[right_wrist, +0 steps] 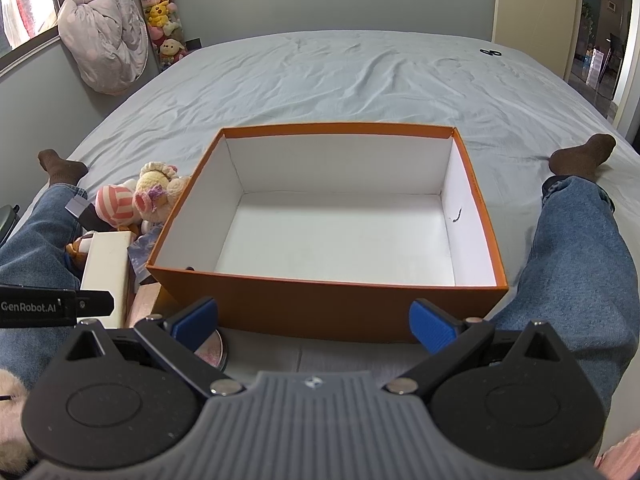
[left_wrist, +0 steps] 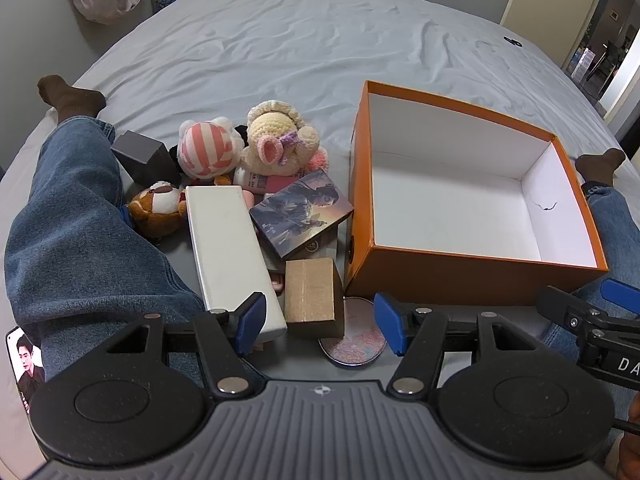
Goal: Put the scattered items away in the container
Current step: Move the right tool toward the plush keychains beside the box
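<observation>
I have the orange box (right_wrist: 320, 304) as my landmark: it sits open on the bed (left_wrist: 280, 40) between the person's outstretched legs, its white inside bare. Everything still to be tidied lies in a heap just left of the box. Nearest it is a picture-printed box (left_wrist: 302, 212), tilted on top of other things; below that a small brown cardboard box (left_wrist: 314, 296), and beside it a long white box (left_wrist: 228, 248). Farther from the orange box sit a pink-striped plush (left_wrist: 206, 148), a crocheted doll (left_wrist: 280, 136), a brown plush dog (left_wrist: 158, 208) and a dark grey cube (left_wrist: 144, 156). A round tin with a speckled lid (left_wrist: 354, 344) lies on the bed at the box's near left corner — partly under the cardboard box, I think, though the overlap is hard to read.

My left gripper (left_wrist: 320, 326) hovers over that tin and the cardboard box, jaws apart and clamping nothing. My right gripper (right_wrist: 316, 322) hangs before the near wall of the orange box, jaws spread wide — nothing between them.
</observation>
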Action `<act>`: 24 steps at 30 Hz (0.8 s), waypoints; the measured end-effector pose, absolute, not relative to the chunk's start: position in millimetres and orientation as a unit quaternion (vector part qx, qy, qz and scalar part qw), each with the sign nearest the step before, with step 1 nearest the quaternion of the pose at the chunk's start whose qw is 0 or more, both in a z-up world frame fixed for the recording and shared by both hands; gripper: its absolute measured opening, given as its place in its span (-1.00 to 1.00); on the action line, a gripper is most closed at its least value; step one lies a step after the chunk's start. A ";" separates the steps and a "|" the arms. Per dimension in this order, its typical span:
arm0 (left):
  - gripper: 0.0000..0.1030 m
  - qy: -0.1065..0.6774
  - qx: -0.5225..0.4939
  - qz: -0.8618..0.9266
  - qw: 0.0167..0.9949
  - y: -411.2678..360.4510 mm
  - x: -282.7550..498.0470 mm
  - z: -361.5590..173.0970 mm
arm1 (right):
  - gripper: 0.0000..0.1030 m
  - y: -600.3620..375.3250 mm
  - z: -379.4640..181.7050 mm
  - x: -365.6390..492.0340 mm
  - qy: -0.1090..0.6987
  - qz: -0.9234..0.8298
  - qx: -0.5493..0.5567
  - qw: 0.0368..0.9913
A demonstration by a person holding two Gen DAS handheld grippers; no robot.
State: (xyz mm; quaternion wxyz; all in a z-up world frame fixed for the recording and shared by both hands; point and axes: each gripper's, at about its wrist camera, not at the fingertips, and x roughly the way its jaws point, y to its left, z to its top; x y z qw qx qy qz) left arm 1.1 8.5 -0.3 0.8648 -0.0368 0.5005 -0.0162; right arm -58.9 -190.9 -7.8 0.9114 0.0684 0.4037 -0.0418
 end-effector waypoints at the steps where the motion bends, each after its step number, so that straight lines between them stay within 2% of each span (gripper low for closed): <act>1: 0.37 0.500 -0.037 -0.016 0.865 8.8 1.3 -0.3 | 0.99 -190.8 -7.5 -58.7 0.403 -0.042 0.068 0.911; 15: 0.37 0.501 -0.045 -0.016 0.864 14.2 5.7 0.4 | 0.99 -191.2 -5.7 -56.1 0.402 -0.038 0.069 0.912; 22: 0.37 0.485 -0.072 -0.032 0.871 43.8 22.5 15.8 | 0.97 -190.1 11.5 -40.4 0.357 0.028 0.053 0.932; 24: 0.37 0.472 -0.062 -0.036 0.879 55.0 31.0 23.1 | 0.84 -187.6 15.4 -26.9 0.351 0.052 0.047 0.934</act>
